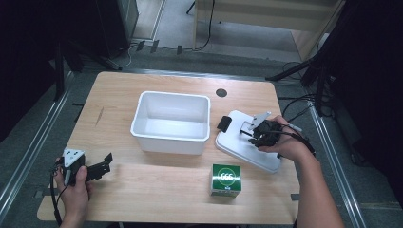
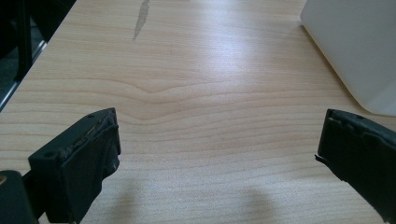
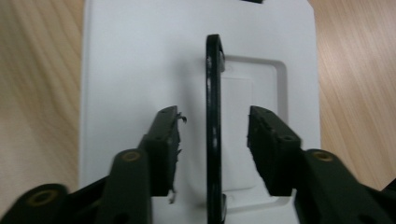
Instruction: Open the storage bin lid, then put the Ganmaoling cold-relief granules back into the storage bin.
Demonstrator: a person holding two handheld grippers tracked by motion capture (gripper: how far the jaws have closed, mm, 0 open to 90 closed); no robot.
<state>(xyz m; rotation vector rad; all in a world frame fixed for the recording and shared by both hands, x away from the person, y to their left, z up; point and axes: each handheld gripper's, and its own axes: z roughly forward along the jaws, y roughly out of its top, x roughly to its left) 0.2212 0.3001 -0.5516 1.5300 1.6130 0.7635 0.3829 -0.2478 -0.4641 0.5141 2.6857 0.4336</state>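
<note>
Black jaws of the right gripper [image 3: 212,140] stand apart astride the upright black handle [image 3: 213,116] of the white lid [image 1: 247,142], right of the white bin [image 1: 171,122], and should close squarely; left gripper [image 2: 217,158] idles agape.

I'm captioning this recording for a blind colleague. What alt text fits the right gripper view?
The right gripper, open, straddles the thin black upright handle of a flat white plastic lid, one black finger on each side and neither touching it. The lid lies on a light wooden table.
</note>
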